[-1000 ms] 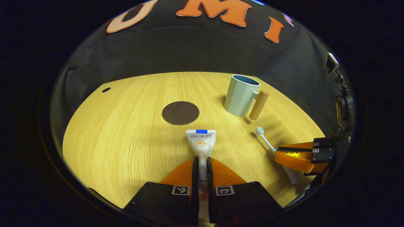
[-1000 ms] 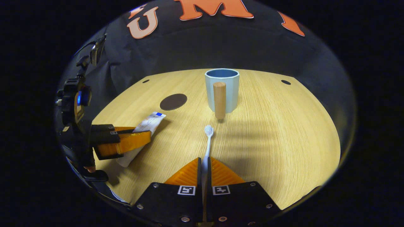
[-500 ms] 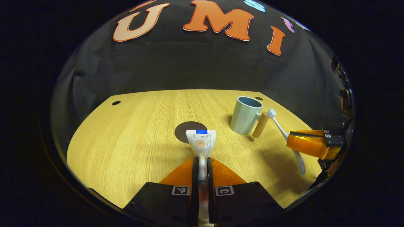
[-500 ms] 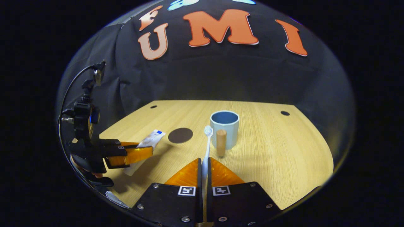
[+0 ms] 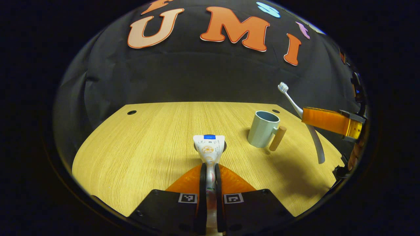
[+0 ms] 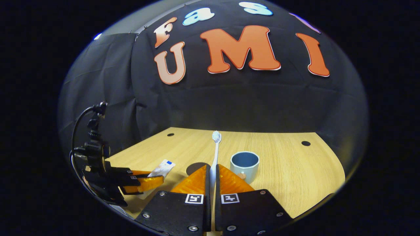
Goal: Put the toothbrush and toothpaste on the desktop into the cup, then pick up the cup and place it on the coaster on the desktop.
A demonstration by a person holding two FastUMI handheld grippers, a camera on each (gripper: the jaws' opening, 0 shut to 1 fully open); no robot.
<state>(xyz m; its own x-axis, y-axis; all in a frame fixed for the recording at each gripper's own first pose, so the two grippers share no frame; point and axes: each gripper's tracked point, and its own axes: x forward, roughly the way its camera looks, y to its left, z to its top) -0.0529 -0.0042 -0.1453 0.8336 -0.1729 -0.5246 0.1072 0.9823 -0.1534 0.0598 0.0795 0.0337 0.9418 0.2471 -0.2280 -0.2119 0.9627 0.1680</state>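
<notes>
Orange ribbed fingers (image 6: 226,178), black marker-tagged mounts

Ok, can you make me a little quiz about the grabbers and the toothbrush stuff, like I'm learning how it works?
1. True or false: the toothbrush is already inside the cup.
2. Which item does the left gripper hold? A) the cup B) the toothpaste C) the coaster
3. Fill the gap: the right gripper holds the toothbrush with its bristles pointing ____.

Key:
1. False. It is held in the air, clear of the table, and the cup is empty.
2. B. Both fingers press on the tube.
3. Up.
</notes>
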